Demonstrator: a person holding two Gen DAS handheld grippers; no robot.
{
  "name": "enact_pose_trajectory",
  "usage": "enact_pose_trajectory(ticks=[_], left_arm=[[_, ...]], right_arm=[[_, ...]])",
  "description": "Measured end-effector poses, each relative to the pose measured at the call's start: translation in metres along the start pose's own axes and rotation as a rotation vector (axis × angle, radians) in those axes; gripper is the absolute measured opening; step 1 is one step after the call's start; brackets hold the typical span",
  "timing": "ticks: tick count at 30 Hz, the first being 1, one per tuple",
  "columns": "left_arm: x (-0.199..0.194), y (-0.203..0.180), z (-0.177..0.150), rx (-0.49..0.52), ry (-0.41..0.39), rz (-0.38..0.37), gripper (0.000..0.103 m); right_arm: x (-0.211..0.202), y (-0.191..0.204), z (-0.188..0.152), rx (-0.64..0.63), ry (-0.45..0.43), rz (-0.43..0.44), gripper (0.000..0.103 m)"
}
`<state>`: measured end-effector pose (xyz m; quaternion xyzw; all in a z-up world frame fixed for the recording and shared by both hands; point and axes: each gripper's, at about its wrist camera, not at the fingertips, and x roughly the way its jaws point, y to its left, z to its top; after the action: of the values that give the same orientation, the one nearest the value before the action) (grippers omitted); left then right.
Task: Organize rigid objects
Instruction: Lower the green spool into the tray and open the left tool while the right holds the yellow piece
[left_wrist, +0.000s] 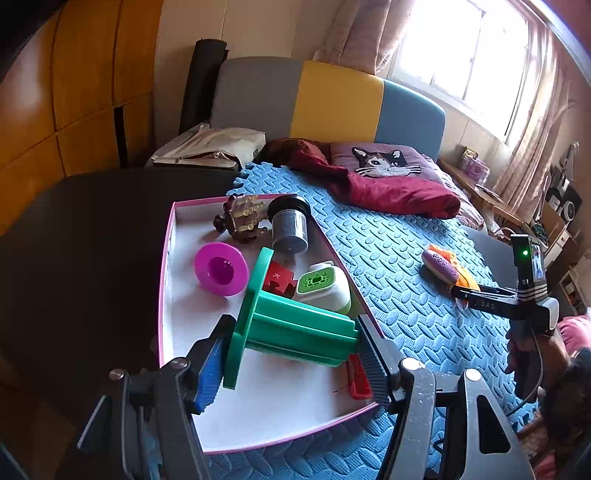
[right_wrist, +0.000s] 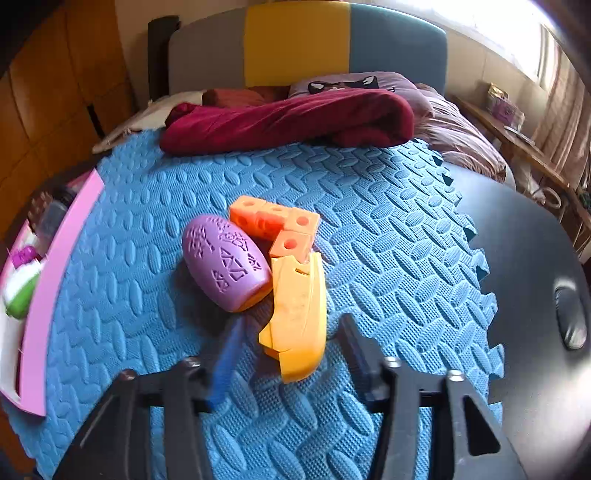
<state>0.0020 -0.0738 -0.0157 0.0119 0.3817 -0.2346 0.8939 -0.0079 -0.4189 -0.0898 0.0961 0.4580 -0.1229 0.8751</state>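
Green spool clamped over the tray; yellow piece waiting between open fingers.

The left gripper (left_wrist: 291, 354) pinches the green spool (left_wrist: 288, 325) end to end above the pink-rimmed tray (left_wrist: 258, 391), its long axis running across the fingers, flange to the left. A red piece (left_wrist: 358, 376) below is half hidden. The right gripper (right_wrist: 288, 354) stands spread (fingers blurred) around the near end of the yellow curved piece (right_wrist: 295, 314), which points away along the blue foam mat (right_wrist: 369, 229).

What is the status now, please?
Left tongs shut on green spool over pink tray. Right tongs open around yellow piece. Purple egg touching it.
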Motion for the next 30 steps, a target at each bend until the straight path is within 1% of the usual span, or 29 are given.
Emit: enact_pose_trajectory(ticks=[6, 8, 9, 11, 13, 18, 24, 26, 30], left_arm=[[0.004, 0.000, -0.003, 0.001, 0.015, 0.005, 0.065], [0.005, 0.001, -0.004, 0.000, 0.019, 0.004, 0.065], [0.006, 0.001, -0.005, 0.000, 0.022, 0.003, 0.065], [0.007, 0.001, -0.006, 0.001, 0.024, 0.005, 0.065], [0.007, 0.001, -0.006, 0.001, 0.026, 0.004, 0.065], [0.009, -0.001, -0.007, 0.006, 0.031, 0.005, 0.065], [0.006, 0.001, -0.007, 0.002, 0.026, 0.003, 0.065], [0.003, 0.006, -0.007, -0.008, 0.020, 0.007, 0.065], [-0.002, 0.023, -0.005, -0.054, 0.011, 0.010, 0.065]], right_arm=[[0.002, -0.009, 0.003, 0.033, -0.012, -0.017, 0.056], [0.002, -0.010, 0.003, 0.025, -0.016, -0.032, 0.042], [0.000, -0.008, 0.003, 0.020, -0.019, -0.034, 0.028], [0.000, -0.003, 0.001, -0.006, -0.024, -0.070, 0.029], [0.000, -0.002, 0.001, -0.012, -0.027, -0.080, 0.029], [0.001, -0.012, 0.001, 0.045, -0.026, -0.035, 0.029], [0.000, -0.007, -0.001, 0.020, -0.037, -0.054, 0.029], [0.000, -0.003, -0.001, -0.007, -0.042, -0.077, 0.029], [-0.002, 0.005, -0.003, -0.063, -0.053, -0.118, 0.029]])
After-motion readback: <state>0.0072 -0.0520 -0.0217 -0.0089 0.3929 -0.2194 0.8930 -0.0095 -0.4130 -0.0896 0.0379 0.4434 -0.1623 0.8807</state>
